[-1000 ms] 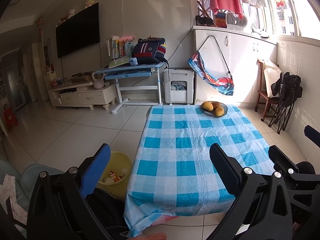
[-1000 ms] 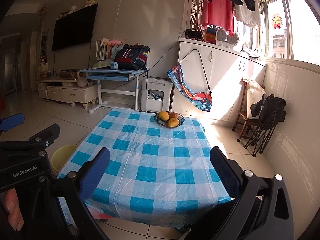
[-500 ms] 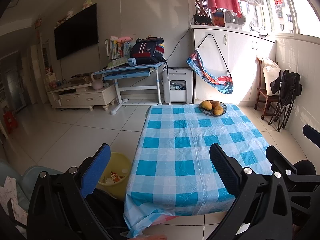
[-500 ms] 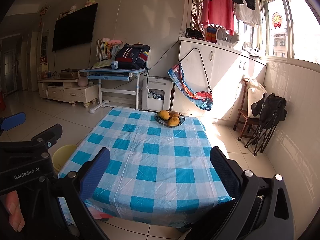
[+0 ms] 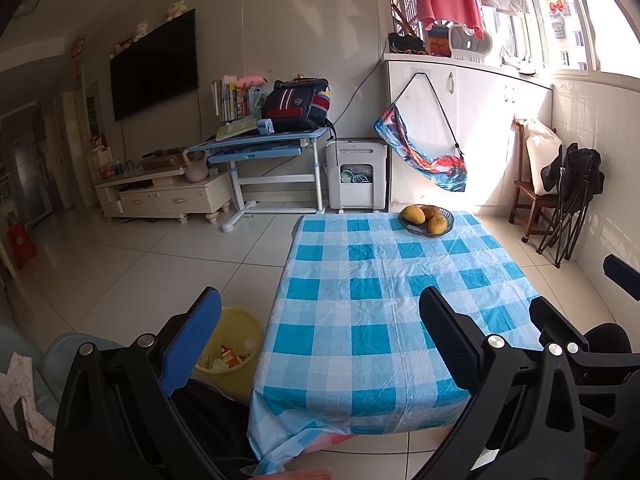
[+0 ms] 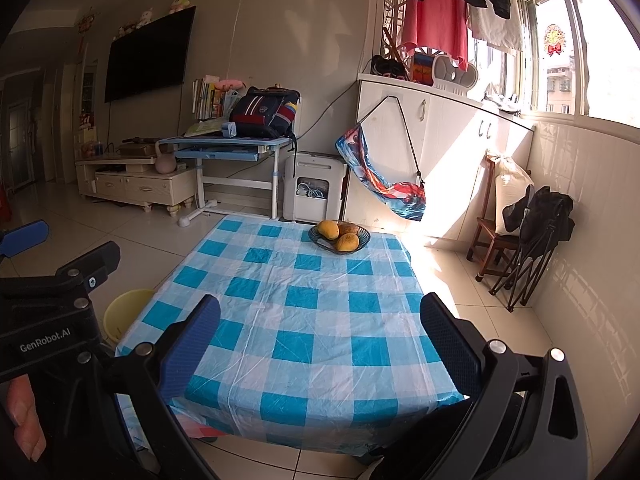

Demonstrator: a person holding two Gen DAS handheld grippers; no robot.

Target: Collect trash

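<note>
Both tools, left tool (image 5: 320,344) and right tool (image 6: 320,344), spread and empty above the bare checked counter (image 6: 304,320); trash lies in the yellow bin (image 5: 236,344) beside it; collecting looks done, or needs a fresh search.

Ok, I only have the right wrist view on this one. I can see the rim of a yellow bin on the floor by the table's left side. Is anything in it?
Observer: Yes. The left wrist view looks down into the yellow bin, and there are scraps at the bottom, orange-and-white wrappers among them.
Operator: And the left gripper, open or shut? I only see its side.
Observer: The left gripper is open, with nothing between its fingers.
Operator: Anything further left of the bin?
Observer: What looks like a pale green seat, with patterned paper on it, in the lower left corner.
</note>
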